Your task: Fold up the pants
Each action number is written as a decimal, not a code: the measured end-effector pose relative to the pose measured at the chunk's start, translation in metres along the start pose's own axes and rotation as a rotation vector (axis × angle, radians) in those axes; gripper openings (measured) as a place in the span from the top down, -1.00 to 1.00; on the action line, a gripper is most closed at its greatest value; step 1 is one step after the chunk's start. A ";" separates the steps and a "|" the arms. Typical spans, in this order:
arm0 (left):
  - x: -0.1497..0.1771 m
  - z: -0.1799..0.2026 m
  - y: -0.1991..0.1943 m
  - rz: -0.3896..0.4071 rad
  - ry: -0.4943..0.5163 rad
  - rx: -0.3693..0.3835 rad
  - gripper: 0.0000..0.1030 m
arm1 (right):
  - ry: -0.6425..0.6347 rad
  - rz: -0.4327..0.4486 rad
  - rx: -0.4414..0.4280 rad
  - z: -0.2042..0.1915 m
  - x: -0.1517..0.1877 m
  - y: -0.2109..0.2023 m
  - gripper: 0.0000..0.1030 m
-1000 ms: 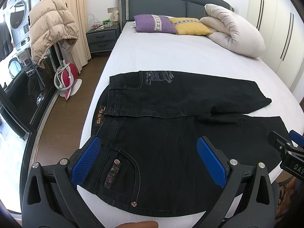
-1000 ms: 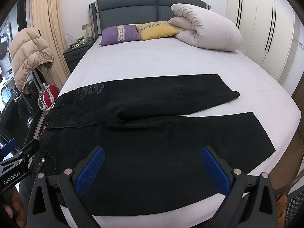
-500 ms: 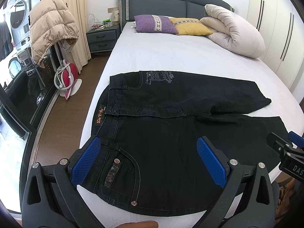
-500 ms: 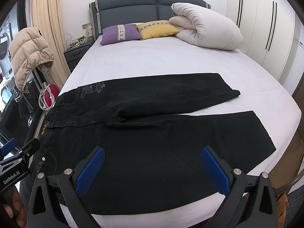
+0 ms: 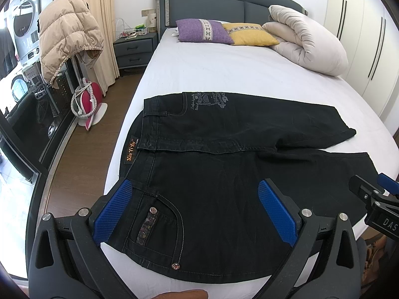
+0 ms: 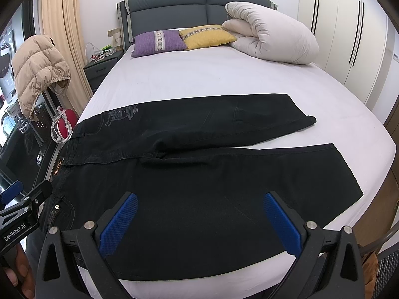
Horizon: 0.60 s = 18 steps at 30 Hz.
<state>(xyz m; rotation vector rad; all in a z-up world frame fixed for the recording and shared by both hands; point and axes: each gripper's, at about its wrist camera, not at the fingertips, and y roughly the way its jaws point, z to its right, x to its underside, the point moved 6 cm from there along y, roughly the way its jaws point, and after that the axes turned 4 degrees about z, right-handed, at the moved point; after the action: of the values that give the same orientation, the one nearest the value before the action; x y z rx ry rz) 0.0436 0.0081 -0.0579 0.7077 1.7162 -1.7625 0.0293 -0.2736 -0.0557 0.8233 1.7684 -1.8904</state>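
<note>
Black jeans [image 5: 224, 164] lie flat across the near end of the white bed [image 5: 212, 72], waistband at the left, both legs spread toward the right; they also show in the right wrist view [image 6: 199, 174]. My left gripper [image 5: 194, 209] is open and empty, hovering above the waist and back pocket. My right gripper [image 6: 199, 221] is open and empty, hovering above the near leg around the thigh. The right gripper's tip shows at the right edge of the left wrist view [image 5: 374, 196]. The left gripper shows at the left edge of the right wrist view [image 6: 22, 204].
Purple pillow [image 5: 203, 31], yellow pillow [image 5: 249, 33] and a rolled duvet [image 5: 309, 42] lie at the head of the bed. A nightstand [image 5: 133, 49], a beige puffer jacket [image 5: 67, 37] and a red item [image 5: 87, 104] stand on the floor left. Wardrobes [image 6: 349, 37] line the right.
Both grippers have shifted very slightly; the view of the jeans is almost the same. Both stay open and empty.
</note>
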 end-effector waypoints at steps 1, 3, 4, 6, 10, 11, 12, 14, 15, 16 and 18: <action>0.000 0.000 0.000 0.000 0.000 0.000 -1.00 | 0.000 0.000 -0.001 0.000 0.000 0.000 -1.00; 0.000 0.000 0.000 -0.001 0.000 0.000 -1.00 | 0.000 -0.001 0.000 0.000 0.000 0.000 -1.00; 0.000 0.000 0.000 0.000 -0.001 0.000 -1.00 | 0.000 -0.001 0.000 0.000 0.000 0.000 -1.00; 0.000 0.000 0.000 0.000 0.000 0.000 -1.00 | -0.001 -0.003 0.000 -0.001 0.002 0.000 -1.00; 0.000 0.000 0.000 0.000 0.000 0.000 -1.00 | -0.002 -0.008 -0.001 0.001 0.000 0.000 -1.00; 0.000 0.000 0.000 -0.001 0.000 -0.001 -1.00 | -0.002 -0.007 -0.001 0.001 0.000 0.000 -1.00; 0.000 0.000 0.000 -0.001 0.000 0.000 -1.00 | -0.002 -0.008 -0.001 0.000 0.001 0.000 -1.00; 0.000 0.000 0.000 -0.001 0.000 0.000 -1.00 | -0.001 -0.010 -0.001 0.001 0.000 0.000 -1.00; 0.000 0.000 0.000 -0.001 0.000 -0.001 -1.00 | -0.002 -0.011 0.000 0.000 0.000 0.000 -1.00; 0.000 0.000 0.000 -0.001 -0.001 0.000 -1.00 | -0.002 -0.011 0.000 0.000 0.000 0.000 -1.00; 0.000 0.000 0.000 -0.001 -0.001 0.001 -1.00 | -0.003 -0.014 -0.001 0.000 0.001 0.001 -1.00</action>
<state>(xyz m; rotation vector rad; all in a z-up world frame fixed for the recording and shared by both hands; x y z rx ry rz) 0.0440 0.0083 -0.0581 0.7068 1.7158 -1.7636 0.0291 -0.2737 -0.0567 0.8101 1.7773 -1.8985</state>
